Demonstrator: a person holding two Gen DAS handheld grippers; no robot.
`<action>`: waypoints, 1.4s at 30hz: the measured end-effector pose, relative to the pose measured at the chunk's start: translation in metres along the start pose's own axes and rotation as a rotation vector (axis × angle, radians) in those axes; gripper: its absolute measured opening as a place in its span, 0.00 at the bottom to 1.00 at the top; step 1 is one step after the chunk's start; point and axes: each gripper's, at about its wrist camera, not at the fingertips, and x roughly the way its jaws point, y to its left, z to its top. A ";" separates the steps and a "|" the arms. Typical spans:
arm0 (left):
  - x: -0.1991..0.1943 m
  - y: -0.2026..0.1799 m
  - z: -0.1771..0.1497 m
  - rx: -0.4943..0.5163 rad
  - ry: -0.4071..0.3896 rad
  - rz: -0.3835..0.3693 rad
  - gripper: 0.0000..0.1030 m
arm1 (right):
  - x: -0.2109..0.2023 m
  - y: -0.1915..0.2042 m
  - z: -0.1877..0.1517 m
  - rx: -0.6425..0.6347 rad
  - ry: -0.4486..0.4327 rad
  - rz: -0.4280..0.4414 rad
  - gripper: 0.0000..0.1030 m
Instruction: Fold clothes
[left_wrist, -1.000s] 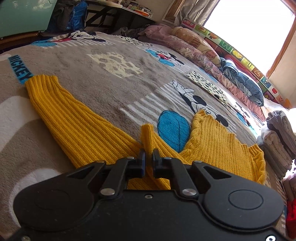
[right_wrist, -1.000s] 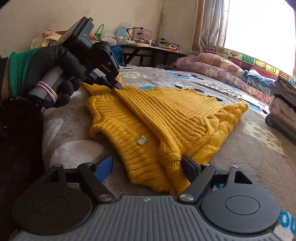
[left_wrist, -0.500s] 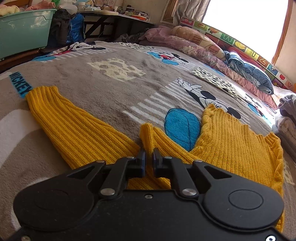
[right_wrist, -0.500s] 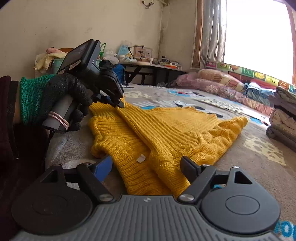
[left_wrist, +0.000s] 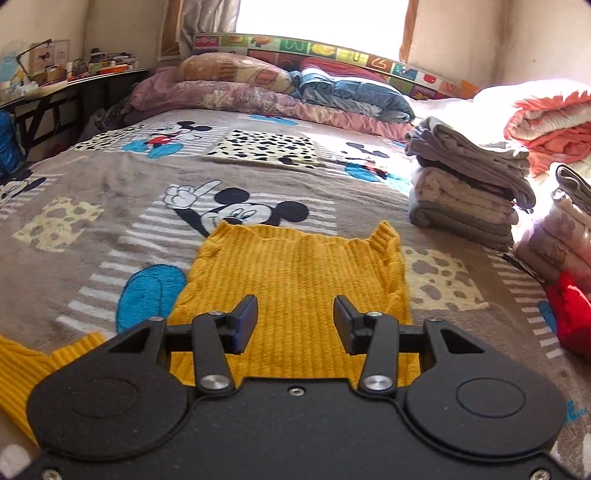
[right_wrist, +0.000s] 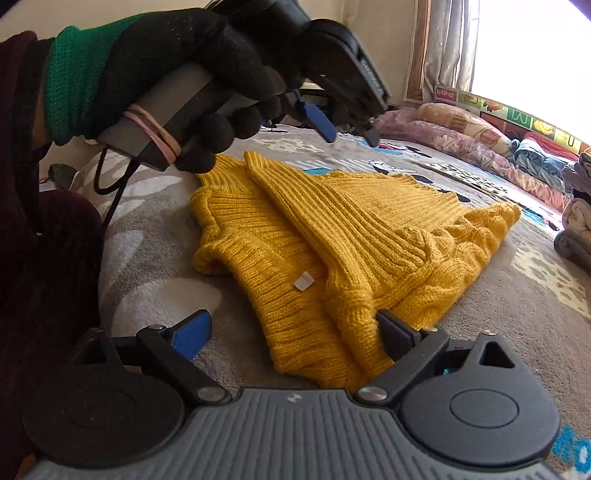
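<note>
Blanket (left_wrist: 110, 192), plush grey fleece with cartoon patches, carries a chunky ribbed yellow sweater (right_wrist: 332, 236) lying part-folded near its front edge. Right gripper (right_wrist: 291, 334): jaws opening around the hem, not pressing. Left gripper (left_wrist: 293, 325), above the knit, is opening too, nothing between.

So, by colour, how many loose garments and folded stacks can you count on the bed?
Yellow sweater: 1
Grey towel stack: 1
Pink-and-grey stack, cut off at the frame edge: 1
Coral blanket: 1
Red item, partly cut off: 1
Total: 5
</note>
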 end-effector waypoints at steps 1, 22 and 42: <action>0.010 -0.012 0.008 0.021 0.010 -0.024 0.42 | 0.000 -0.001 0.001 0.001 0.004 0.004 0.92; 0.163 -0.008 0.058 -0.205 0.223 -0.201 0.06 | 0.002 -0.008 -0.005 0.034 -0.020 0.046 0.99; 0.183 0.025 0.066 -0.262 0.228 -0.272 0.07 | -0.006 -0.015 -0.007 0.045 -0.024 0.054 1.00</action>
